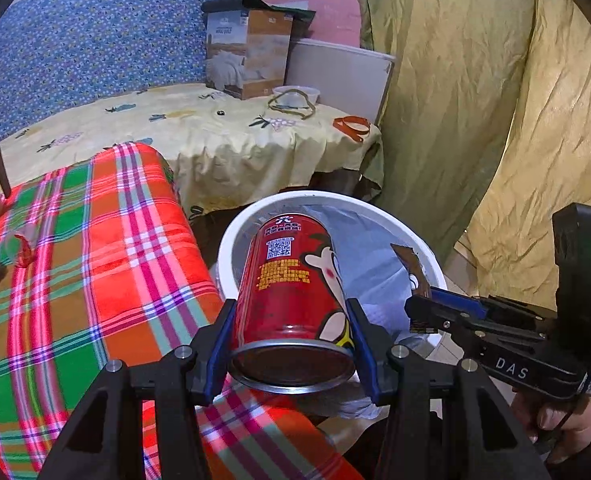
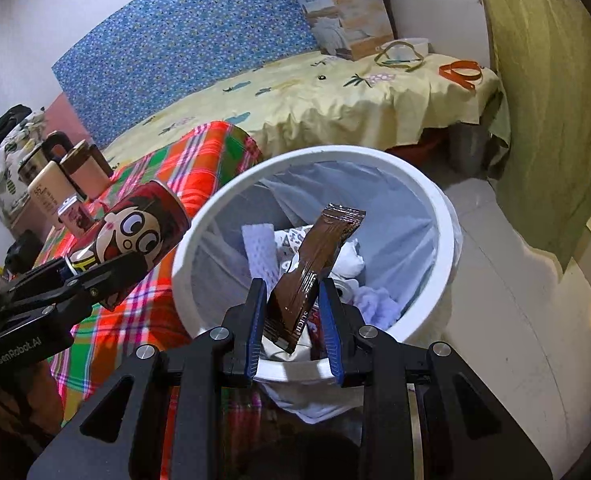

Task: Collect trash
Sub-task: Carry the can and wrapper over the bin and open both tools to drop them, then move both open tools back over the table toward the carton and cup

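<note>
Left tongs [image 1: 291, 344] are clamped on a red cartoon-print can [image 1: 291, 296], held tilted over the near rim of the white trash bin [image 1: 231, 240]. Right tongs [image 2: 293, 312] are pinching a brown snack wrapper [image 2: 315, 268] above the bin's lined opening, where crumpled paper is seen. Plaid blanket [image 1: 95, 260] lies beside the bin, yellow-sheeted bed [image 1: 215, 132] behind.
</note>
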